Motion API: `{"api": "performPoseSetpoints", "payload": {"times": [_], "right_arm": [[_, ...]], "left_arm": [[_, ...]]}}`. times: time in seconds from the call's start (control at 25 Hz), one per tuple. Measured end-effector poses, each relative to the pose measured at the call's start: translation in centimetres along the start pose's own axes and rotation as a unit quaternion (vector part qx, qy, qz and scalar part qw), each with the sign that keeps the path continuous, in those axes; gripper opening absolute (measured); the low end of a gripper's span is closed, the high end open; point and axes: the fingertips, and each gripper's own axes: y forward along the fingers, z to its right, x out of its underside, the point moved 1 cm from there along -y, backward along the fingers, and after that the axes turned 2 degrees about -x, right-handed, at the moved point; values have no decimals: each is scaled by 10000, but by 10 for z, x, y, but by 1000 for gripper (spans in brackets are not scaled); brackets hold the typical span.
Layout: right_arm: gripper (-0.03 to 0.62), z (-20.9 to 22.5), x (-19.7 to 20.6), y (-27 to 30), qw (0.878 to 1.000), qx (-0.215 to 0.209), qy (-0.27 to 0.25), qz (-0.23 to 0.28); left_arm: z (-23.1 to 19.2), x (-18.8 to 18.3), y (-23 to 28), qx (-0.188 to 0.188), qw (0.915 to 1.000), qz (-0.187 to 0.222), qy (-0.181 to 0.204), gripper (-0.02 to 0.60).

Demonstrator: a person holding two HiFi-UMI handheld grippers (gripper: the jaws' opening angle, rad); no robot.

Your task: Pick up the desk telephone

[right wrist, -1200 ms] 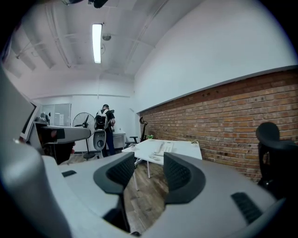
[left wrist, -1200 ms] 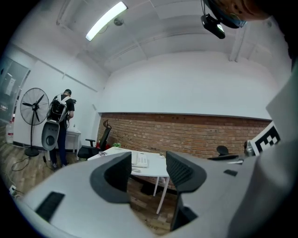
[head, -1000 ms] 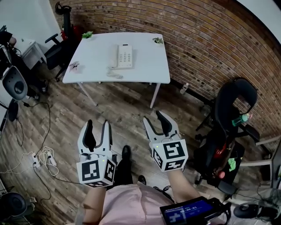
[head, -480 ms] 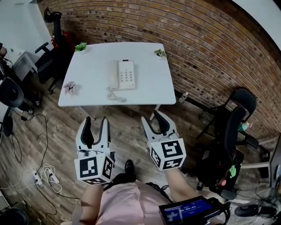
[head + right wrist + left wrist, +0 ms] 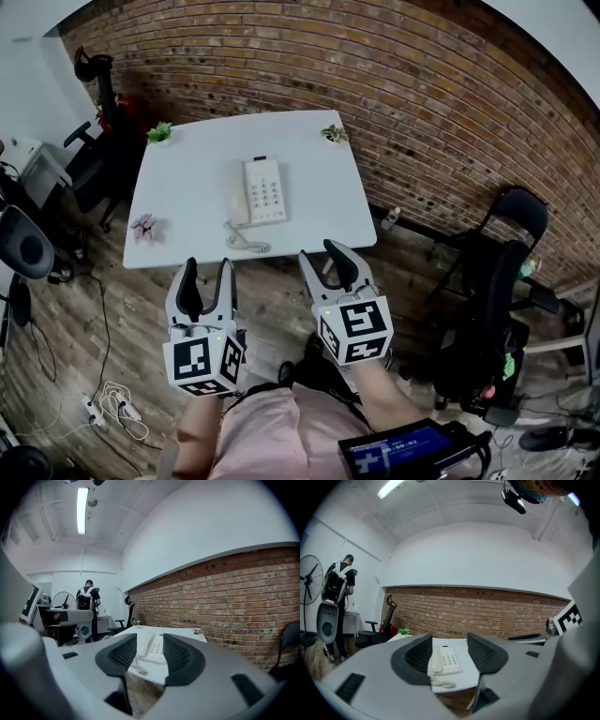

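Note:
A white desk telephone (image 5: pixel 261 191) with its handset on the left and a coiled cord lies near the middle of a white table (image 5: pixel 192 173) against the brick wall. Both grippers are held over the wooden floor just short of the table's near edge, well away from the phone. My left gripper (image 5: pixel 206 270) is open with nothing between its jaws. My right gripper (image 5: pixel 323 255) is open and empty too. In the left gripper view the telephone (image 5: pixel 448 661) shows far off between the left gripper's (image 5: pixel 449 639) jaws. The right gripper (image 5: pixel 150 638) frames the telephone (image 5: pixel 151 654) likewise.
Small plants (image 5: pixel 158 132) (image 5: pixel 332 133) sit at the table's far corners, and a pink flower (image 5: pixel 145 227) at its near left corner. Black office chairs (image 5: pixel 502 248) stand at right and others (image 5: pixel 23 246) at left. Cables (image 5: pixel 112 403) lie on the floor. A person (image 5: pixel 340 581) stands far left.
The table and telephone have come closer and lower in the head view. Both grippers have advanced with the person toward the table's near edge, jaws still apart.

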Motion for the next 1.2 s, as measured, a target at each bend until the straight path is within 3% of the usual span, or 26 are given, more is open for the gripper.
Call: {"api": "performPoseSetpoints", "payload": {"times": [0.64, 1.2], "right_arm": [[179, 66, 5, 113, 9993, -91, 299, -200], [181, 127, -33, 219, 9983, -390, 408, -134]], "left_arm": [[-10, 23, 127, -56, 9989, -433, 149, 247], [-14, 0, 246, -185, 9984, -439, 294, 258]]}}
